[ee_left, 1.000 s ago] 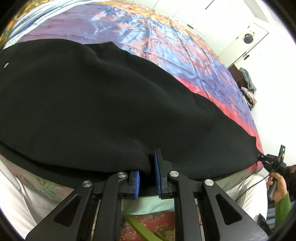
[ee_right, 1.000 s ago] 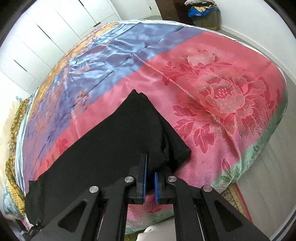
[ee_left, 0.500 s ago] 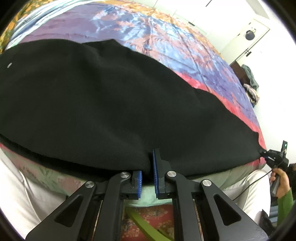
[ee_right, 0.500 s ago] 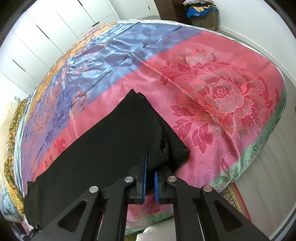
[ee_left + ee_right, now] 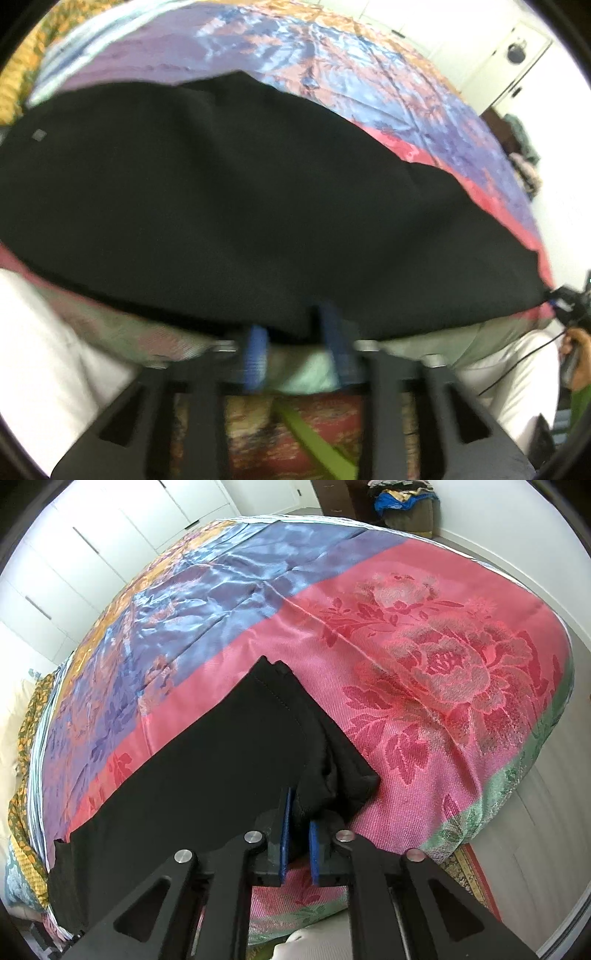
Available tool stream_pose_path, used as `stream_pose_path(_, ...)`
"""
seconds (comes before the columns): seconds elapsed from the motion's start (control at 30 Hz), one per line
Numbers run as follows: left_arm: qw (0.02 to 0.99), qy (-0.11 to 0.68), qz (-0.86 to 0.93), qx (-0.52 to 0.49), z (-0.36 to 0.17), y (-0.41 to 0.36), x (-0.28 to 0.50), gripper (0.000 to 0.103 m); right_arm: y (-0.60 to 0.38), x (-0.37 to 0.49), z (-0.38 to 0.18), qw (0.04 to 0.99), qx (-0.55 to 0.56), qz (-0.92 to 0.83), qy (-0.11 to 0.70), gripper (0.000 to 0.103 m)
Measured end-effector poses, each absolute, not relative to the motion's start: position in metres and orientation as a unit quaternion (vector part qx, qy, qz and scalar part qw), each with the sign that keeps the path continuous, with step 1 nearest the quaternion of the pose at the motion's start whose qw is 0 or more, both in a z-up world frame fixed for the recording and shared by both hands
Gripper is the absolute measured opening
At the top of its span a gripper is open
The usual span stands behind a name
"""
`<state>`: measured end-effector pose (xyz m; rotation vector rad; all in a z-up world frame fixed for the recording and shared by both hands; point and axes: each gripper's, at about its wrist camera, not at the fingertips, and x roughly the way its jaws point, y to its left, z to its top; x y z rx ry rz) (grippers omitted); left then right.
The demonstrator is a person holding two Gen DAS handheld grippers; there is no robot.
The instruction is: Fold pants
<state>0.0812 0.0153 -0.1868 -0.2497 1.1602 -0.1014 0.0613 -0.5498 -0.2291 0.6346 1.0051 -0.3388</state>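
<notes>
While the black pants point(image 5: 229, 206) lie across the bed point(image 5: 424, 635), the left gripper point(image 5: 295, 332) has just spread its jaws, releasing the edge. The right gripper point(image 5: 297, 834) has just begun parting around the hem.

Black pants point(image 5: 207, 760) flat across bedspread point(image 5: 424, 672)

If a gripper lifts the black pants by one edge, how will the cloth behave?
The black pants will probably droop limply: the hem end already bunches in soft folds. They may slide easily, since the bedspread looks shiny and satiny.
</notes>
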Motion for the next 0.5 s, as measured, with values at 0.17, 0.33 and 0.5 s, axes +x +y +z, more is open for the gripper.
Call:
stream_pose_path(0.17, 0.863, 0.498, -0.009, -0.085, -0.138, 0.026, 0.047, 0.079, -0.547, 0.021, -0.200, 0.842, 0.315, -0.184, 0.397, 0.081)
stream_pose_path(0.33, 0.896, 0.436, 0.014, -0.078, -0.106, 0.050, 0.067, 0.090, -0.521, -0.003, -0.169, 0.871, 0.235, -0.248, 0.353, 0.081)
stream_pose_path(0.5, 0.886, 0.462, 0.033, -0.031, -0.150, 0.051, 0.139, 0.089, -0.438, 0.046, -0.165, 0.904, 0.187, -0.105, 0.369, 0.081)
